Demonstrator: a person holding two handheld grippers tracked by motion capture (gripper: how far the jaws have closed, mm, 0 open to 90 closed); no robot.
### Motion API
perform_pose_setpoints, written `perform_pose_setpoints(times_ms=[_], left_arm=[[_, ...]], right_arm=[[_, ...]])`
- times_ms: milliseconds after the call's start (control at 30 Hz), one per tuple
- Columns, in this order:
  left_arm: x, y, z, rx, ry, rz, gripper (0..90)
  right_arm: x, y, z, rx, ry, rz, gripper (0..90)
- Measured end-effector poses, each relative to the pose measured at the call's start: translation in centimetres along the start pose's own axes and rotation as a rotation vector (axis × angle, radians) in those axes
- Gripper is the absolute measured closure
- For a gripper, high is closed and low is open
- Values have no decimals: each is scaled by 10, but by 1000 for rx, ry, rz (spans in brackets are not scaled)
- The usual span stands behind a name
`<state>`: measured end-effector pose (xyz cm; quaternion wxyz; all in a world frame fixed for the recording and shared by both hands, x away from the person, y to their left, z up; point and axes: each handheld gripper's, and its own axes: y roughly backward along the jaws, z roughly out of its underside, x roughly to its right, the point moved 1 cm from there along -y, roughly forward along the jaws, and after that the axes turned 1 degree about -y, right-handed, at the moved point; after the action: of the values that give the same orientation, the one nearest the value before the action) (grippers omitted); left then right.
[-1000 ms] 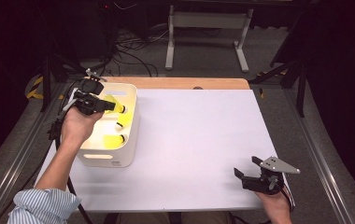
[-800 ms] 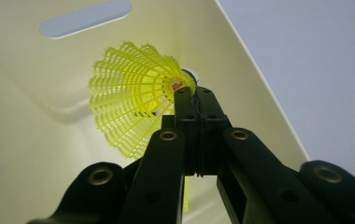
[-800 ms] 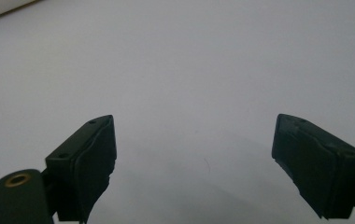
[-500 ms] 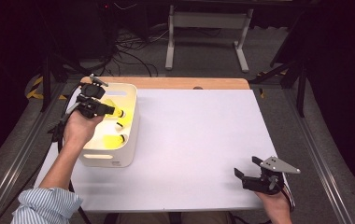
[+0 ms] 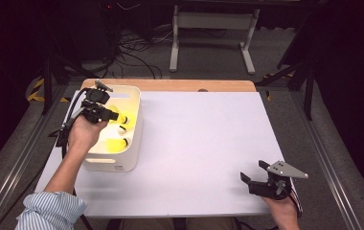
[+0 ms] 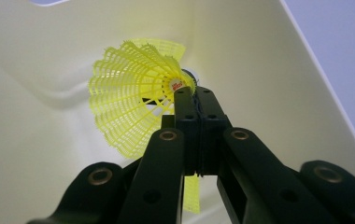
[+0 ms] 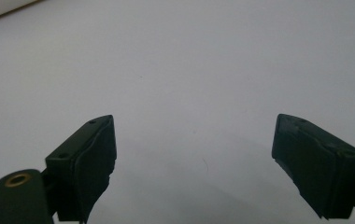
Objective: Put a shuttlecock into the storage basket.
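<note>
The left gripper (image 5: pixel 107 114) reaches into the cream-white rounded plastic bin (image 5: pixel 133 143) that stands on the left part of the white surface (image 5: pixel 204 143), and its jaws are pinched together on the netted skirt of a yellow plastic shuttlecock (image 6: pixel 133 112), close to the cork end; in the left gripper view the skirt fans out to the left of the closed jaws, and a strip of it hangs down below them. From above, that held shuttlecock (image 5: pixel 121 118) sits low inside the bin, near its far half, though whether it rests on the bottom or hangs just clear of it cannot be told. Two more yellow shuttlecocks lie in the bin, one (image 5: pixel 122 129) just beside the held one and another (image 5: pixel 115 143) nearer the person's side. The right gripper (image 5: pixel 255 178) rests near the front right corner of the surface, well apart from the bin, with its jaws spread wide and nothing between them. As a judgement, the grasp itself looks done, but which way the work runs is not settled by these pictures: either this piece is about to be lifted out, with two left to follow, or it is being set down as the third. No shuttlecock lies out on the surface.
</note>
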<state>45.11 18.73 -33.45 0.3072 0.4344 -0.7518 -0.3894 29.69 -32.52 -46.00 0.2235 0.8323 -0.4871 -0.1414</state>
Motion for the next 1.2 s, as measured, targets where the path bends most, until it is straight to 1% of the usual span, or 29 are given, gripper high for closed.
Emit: perform_pose_setpoints(times_ms=[167,433,600,633,700,733,767,800,867,900,967,1000,1033,1133,1167,1200], left_arm=[[-2,-5,1,-13,8,-4,896],[-2,-11,1,-37,-3,-17,894],[-3,-17,1,-53,5,-22,894],[-3,-19,2,-54,12,-21,893],[-4,-20,2,-61,1,-23,884],[-5,-20,2,-51,11,-21,873],[-5,-20,2,-36,20,-14,849],[-6,-19,1,-32,22,-8,817],[-5,-18,1,-33,16,-9,765],[-5,-18,1,-28,18,-13,765],[-4,-16,2,-21,21,-17,723],[-4,-16,2,-21,15,-19,708],[-4,-15,2,-20,20,-18,685],[-3,-14,2,-13,14,-31,607],[-3,-13,2,-9,10,-38,567],[-3,-13,2,-9,10,-38,556]], right_arm=[[1,1,0,4,-4,1,145],[1,1,0,3,-3,1,146],[2,2,0,5,-9,3,145],[2,2,0,5,-9,3,145],[2,1,0,2,-7,3,145],[2,1,0,2,-6,3,145],[2,1,0,3,-5,3,145],[2,1,0,5,-6,2,145],[2,1,0,5,-9,4,145],[3,1,0,5,-10,4,145],[3,2,0,6,-10,3,145],[2,2,0,6,-9,3,145],[2,1,0,6,-6,1,146],[2,1,0,5,-6,1,146],[2,1,0,4,-7,3,146],[2,1,0,4,-7,3,146]])
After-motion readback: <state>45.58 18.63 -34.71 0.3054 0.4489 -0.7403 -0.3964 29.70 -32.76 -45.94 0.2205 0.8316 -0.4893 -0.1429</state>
